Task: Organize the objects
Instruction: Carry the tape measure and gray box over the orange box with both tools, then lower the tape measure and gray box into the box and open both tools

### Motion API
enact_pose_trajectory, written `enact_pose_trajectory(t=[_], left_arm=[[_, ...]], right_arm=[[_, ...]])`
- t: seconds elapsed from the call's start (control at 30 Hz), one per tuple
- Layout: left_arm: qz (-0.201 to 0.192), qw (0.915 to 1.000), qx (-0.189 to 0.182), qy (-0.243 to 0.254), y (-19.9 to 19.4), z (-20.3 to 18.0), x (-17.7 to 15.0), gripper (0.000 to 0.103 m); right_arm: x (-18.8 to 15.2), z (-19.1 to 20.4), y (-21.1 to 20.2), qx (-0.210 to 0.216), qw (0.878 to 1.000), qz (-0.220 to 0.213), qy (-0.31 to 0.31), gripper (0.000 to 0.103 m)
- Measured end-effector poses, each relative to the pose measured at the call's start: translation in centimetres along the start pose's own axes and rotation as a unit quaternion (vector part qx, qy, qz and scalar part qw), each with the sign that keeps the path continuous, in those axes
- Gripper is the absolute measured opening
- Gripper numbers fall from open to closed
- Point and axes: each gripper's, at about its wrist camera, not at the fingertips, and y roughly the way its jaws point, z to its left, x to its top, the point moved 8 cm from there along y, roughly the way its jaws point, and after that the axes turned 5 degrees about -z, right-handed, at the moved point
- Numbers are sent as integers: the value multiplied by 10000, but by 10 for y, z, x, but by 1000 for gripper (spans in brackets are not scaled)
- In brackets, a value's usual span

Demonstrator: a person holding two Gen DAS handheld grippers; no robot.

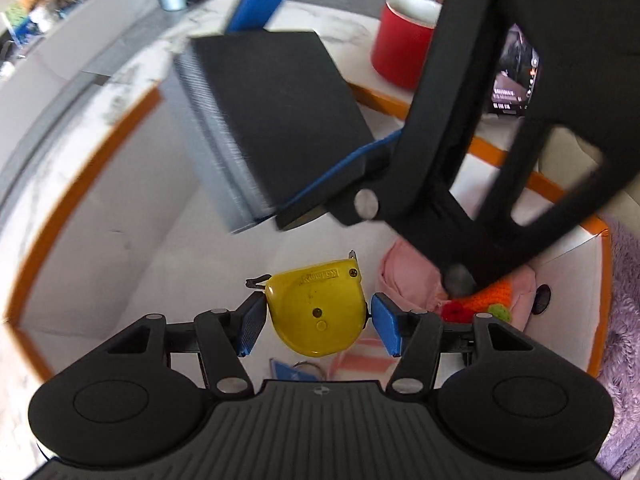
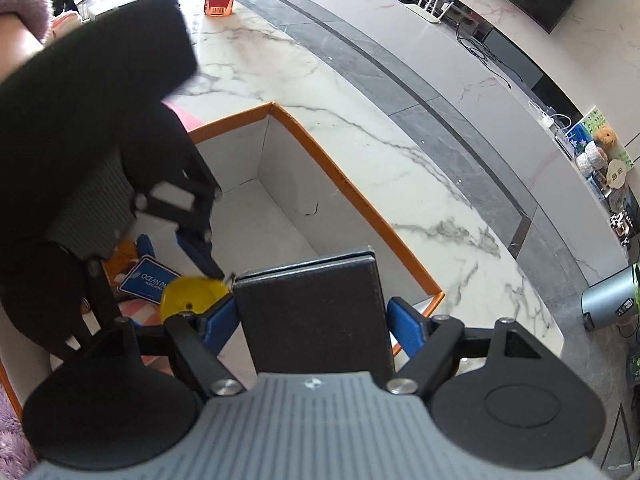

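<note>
Both hands were over the orange-rimmed box (image 2: 352, 196) on the marble counter (image 2: 328, 80). L gripper (image 1: 316, 326) was clenched on the yellow tape measure (image 1: 316, 312), blue pads tight on both its sides, holding it low inside the box, above a blue card (image 2: 146, 280) and striped cloth, w/ a pink pouch (image 1: 404, 280) and an orange crochet bit (image 1: 490, 292) just beside it. R gripper (image 2: 314, 326) was grasping a black box (image 2: 312, 312) by its side faces, up over the near rim.

To do this step well, imo: set the tape down in a bare spot, not on the pouch, and open the pads only once it rests. The R hand should wait or go for the free far half of the box, since the two grippers sat v. close and could knock each other.

The tape: rounded glossy yellow shell, scuffed, small rivet mid-face, embossed label near the top, black hook tab poking out one side. The black box: matte, square-edged, ribbed grey sides. A red mug (image 1: 400, 40) stood outside, beyond the far rim
</note>
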Motion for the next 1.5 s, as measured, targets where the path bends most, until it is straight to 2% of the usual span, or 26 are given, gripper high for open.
enact_pose_trajectory(t=[0.13,0.37,0.5,0.6,0.73,0.8,0.87,0.97,1.2,1.33,1.43,1.5], left_arm=[[283,9995,-103,86,17,6,-8,67],[437,9980,-432,149,26,6,-17,68],[559,9964,-627,93,30,3,-24,72],[393,9977,-549,70,25,4,-27,75],[-43,9981,-581,-203,7,9,-34,74],[-266,9975,-581,-291,-3,10,-38,69],[-414,9968,-571,-368,-11,12,-43,58],[-652,9953,-580,-413,-20,14,-47,53],[-669,9944,-758,-316,-20,9,-57,50],[-719,9940,-804,-203,-16,-9,-54,49],[-741,9933,-869,-196,-19,1,-59,47],[-721,9931,-901,-192,-11,-5,-13,47]], right_arm=[[1,6,9,54,9999,63,-58,81],[-6,8,19,173,9997,149,-28,81],[-10,10,26,263,9995,194,3,81],[-12,11,29,308,9992,250,-12,81],[-16,13,29,383,9989,255,-24,81],[-19,13,30,460,9986,254,-27,81],[-21,15,31,506,9983,283,-83,81],[-24,19,36,591,9974,380,-185,81],[-28,29,40,804,9948,397,-491,81],[-34,32,43,771,9922,589,-779,81],[-38,32,46,724,9902,761,-923,80],[-38,29,48,635,9901,818,-947,80]])
